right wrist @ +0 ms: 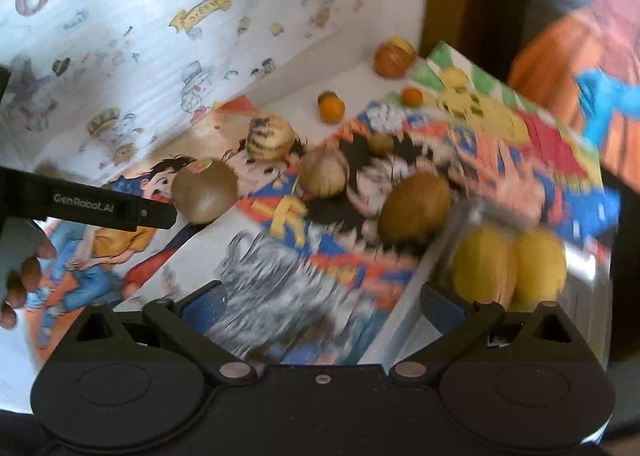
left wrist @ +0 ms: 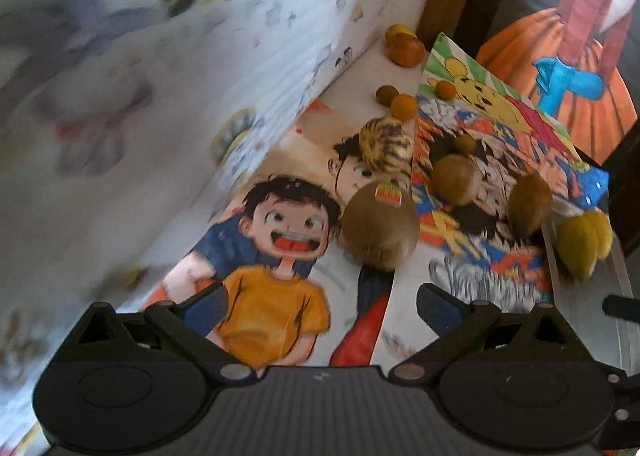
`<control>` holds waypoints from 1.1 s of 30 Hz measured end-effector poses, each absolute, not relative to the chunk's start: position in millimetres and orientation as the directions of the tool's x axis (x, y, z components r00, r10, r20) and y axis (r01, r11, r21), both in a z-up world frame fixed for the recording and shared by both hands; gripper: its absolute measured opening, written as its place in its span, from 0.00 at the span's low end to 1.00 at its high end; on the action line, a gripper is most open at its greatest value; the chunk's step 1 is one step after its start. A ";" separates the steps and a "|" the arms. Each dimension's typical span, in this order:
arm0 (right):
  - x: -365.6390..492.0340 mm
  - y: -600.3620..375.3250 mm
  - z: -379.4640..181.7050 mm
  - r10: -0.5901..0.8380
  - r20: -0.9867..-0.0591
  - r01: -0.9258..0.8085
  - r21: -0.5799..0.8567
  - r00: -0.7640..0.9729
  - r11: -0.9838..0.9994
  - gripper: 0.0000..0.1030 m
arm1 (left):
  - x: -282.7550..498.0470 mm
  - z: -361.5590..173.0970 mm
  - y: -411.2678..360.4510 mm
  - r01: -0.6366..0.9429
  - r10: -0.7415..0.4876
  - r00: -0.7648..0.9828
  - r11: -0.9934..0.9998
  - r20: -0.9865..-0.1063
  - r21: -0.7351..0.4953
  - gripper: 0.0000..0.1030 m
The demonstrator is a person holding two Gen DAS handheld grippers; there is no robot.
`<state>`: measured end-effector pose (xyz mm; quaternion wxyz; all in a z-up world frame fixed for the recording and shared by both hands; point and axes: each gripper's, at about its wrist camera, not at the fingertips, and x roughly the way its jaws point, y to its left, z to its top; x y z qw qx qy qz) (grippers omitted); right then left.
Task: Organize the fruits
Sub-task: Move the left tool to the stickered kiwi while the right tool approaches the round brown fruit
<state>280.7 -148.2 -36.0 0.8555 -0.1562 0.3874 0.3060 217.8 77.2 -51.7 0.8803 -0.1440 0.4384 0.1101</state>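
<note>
Left gripper (left wrist: 322, 306): fingers standing wide apart, nothing between them, hanging over the cartoon-printed table cover (left wrist: 276, 296). Right gripper (right wrist: 322, 306): fingers likewise spread, holding nothing; both views are showing motion blur.

Nearest fruit in the right wrist view is a yellow ribbed fruit (right wrist: 508, 266) at about 2 o'clock of the gripper, lying in what looks like a clear tray (right wrist: 448, 232); the blur is preventing a firm reading of the tray. The left wrist view is showing the same fruit (left wrist: 582, 246) greener and at the far right edge.

Only the right wrist view is showing the left gripper's side (right wrist: 116, 209), marked GenRobot.AI, and the person's fingertips (right wrist: 30, 272) at 9 o'clock. Its tip is appearing just beside a brown round fruit with a sticker (right wrist: 205, 191); contact cannot be confirmed. The left wrist view is placing that fruit (left wrist: 380, 230) straight ahead at 12 o'clock, beyond the open fingers.

Further out, two more brown oval fruits (left wrist: 454, 179) (left wrist: 530, 205) are lying on the bright comic sheet (left wrist: 492, 256). Beyond them a streaked yellow fruit (left wrist: 386, 143), then small orange fruits (left wrist: 404, 107), and an orange-brown fruit (left wrist: 404, 49) near the illustrated wall (left wrist: 200, 55).
</note>
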 end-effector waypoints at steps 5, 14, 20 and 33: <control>319.8 -132.3 -37.7 0.413 -0.746 -0.732 -0.144 0.523 0.666 0.99 | 241.0 -53.7 78.3 -0.355 0.070 0.588 0.918 -0.806 -0.179 0.99; 365.2 -109.6 -49.6 0.459 -0.759 -0.855 -0.245 0.463 0.457 0.99 | 266.8 -59.5 76.3 -0.383 0.087 0.573 0.908 -0.815 -0.172 0.99; 378.4 -91.9 -62.1 0.478 -0.780 -0.899 -0.238 0.403 0.369 0.95 | 274.7 -63.1 72.4 -0.362 0.100 0.562 0.922 -0.821 -0.135 0.99; 391.7 -76.8 -80.0 0.497 -0.809 -0.933 -0.166 0.314 0.319 0.78 | 283.0 -65.5 66.6 -0.340 0.078 0.554 0.930 -0.829 -0.140 0.86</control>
